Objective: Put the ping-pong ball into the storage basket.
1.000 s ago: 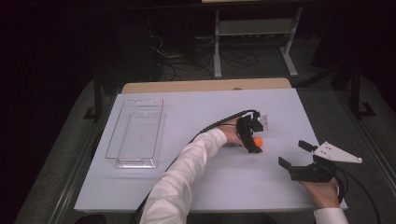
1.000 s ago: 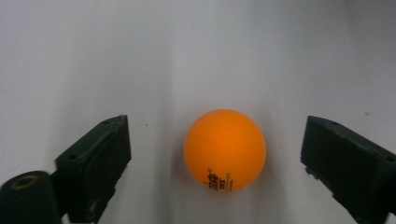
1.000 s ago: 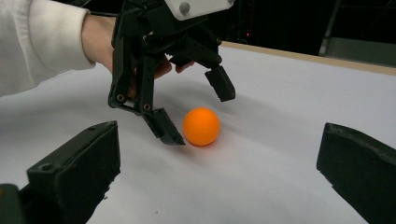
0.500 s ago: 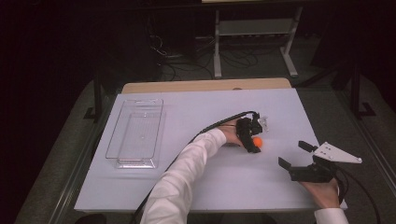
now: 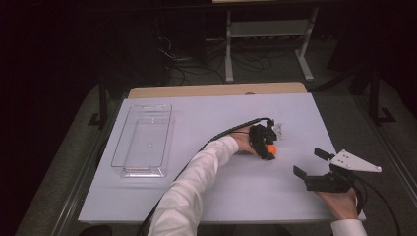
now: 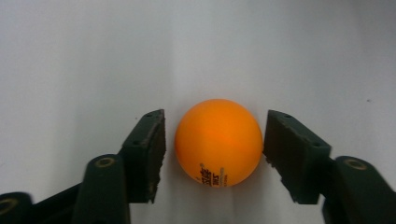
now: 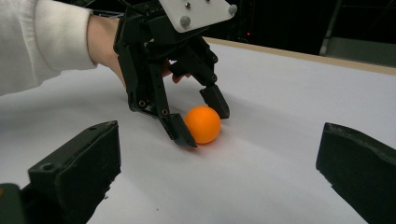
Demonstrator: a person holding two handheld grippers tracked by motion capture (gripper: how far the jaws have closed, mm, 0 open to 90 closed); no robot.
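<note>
Orange ball [image 6: 218, 141] with dark print, black claw [image 7: 203, 122], white table [image 5: 196, 123].

One orange table-tennis ball [image 6: 218, 142], one clear plastic tray [image 5: 142, 140] and two tools, left tool [image 5: 265, 146] and right tool [image 5: 312, 163], are on the surface [image 5: 206, 118].

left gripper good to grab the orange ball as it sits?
Probably yes. The left gripper has its open jaws on either side of the orange ball, small gaps on both sides, nothing between them on the bare white table.
</note>
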